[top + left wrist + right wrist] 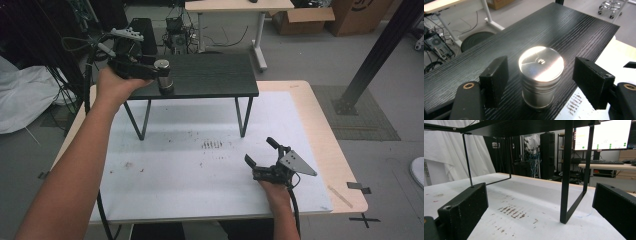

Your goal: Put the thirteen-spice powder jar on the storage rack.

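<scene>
Left gripper view: steel canister [541,80] upright, lid up, between released left gripper [541,85] fingers [495,80].

A light wooden table [320,125] is carrying a white, stained sheet [200,170] across most of its top. A black raised shelf [210,75] on thin metal legs is standing on that sheet — and a metal tin [163,75] is sitting upright near the shelf's front edge.
</scene>
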`<state>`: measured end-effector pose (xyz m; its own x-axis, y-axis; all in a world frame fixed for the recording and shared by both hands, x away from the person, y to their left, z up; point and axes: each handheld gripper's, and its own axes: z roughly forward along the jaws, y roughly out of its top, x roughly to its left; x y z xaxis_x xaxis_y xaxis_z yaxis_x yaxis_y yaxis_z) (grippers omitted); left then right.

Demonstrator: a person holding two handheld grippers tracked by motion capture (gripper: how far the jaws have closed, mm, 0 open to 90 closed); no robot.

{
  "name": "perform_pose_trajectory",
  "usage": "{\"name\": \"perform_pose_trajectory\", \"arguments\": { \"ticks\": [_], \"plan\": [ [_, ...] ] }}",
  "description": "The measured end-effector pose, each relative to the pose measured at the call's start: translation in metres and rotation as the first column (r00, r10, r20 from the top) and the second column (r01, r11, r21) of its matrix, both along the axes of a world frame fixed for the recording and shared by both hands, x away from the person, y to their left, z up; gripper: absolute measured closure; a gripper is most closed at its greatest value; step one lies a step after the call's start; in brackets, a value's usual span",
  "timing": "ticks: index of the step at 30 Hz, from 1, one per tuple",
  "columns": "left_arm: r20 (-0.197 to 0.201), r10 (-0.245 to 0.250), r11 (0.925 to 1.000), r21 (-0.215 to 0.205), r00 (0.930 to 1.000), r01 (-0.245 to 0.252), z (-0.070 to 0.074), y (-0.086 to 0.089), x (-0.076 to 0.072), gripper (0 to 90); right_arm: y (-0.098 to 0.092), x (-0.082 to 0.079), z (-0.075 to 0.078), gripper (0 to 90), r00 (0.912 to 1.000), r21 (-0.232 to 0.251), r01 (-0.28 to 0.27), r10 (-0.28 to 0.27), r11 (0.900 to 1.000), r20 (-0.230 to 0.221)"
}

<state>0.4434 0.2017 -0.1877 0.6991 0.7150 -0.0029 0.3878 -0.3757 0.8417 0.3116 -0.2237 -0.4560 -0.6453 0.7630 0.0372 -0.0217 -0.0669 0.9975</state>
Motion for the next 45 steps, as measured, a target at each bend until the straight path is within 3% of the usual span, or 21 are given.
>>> {"name": "perform_pose_trajectory", "arguments": {
  "ticks": [8,14,29,40,43,45],
  "plan": [
    [0.033,-0.012,0.9991,-0.039,0.9994,0.013,0.002,0.008,-0.010,26.5,0.000,0.000,0.000,0.0,1.0000,-0.001,-0.002,0.002,1.000,-0.003],
    [0.050,0.002,0.9946,-0.103,0.9987,0.004,-0.003,0.022,-0.019,24.4,0.000,0.000,0.000,0.0,1.0000,0.000,-0.003,0.003,1.000,-0.003],
    [0.118,0.009,0.9864,-0.164,0.9930,0.010,-0.004,0.040,-0.042,19.0,0.000,0.000,0.000,0.0,1.0000,0.003,-0.004,0.004,1.000,-0.001],
    [0.203,0.040,0.9781,-0.208,0.9783,0.004,-0.011,0.042,-0.061,9.0,0.000,0.000,0.000,0.0,1.0000,0.003,-0.005,0.005,1.000,0.002],
    [0.245,0.045,0.9802,-0.198,0.9686,0.004,-0.013,0.041,-0.066,5.4,-0.001,0.000,0.000,0.0,1.0000,0.005,-0.004,0.004,1.000,0.003],
    [0.265,0.049,0.9770,-0.213,0.9630,0.009,-0.014,0.042,-0.070,4.6,-0.001,0.000,0.000,0.0,1.0000,0.005,-0.005,0.005,1.000,0.002]
  ]
}}
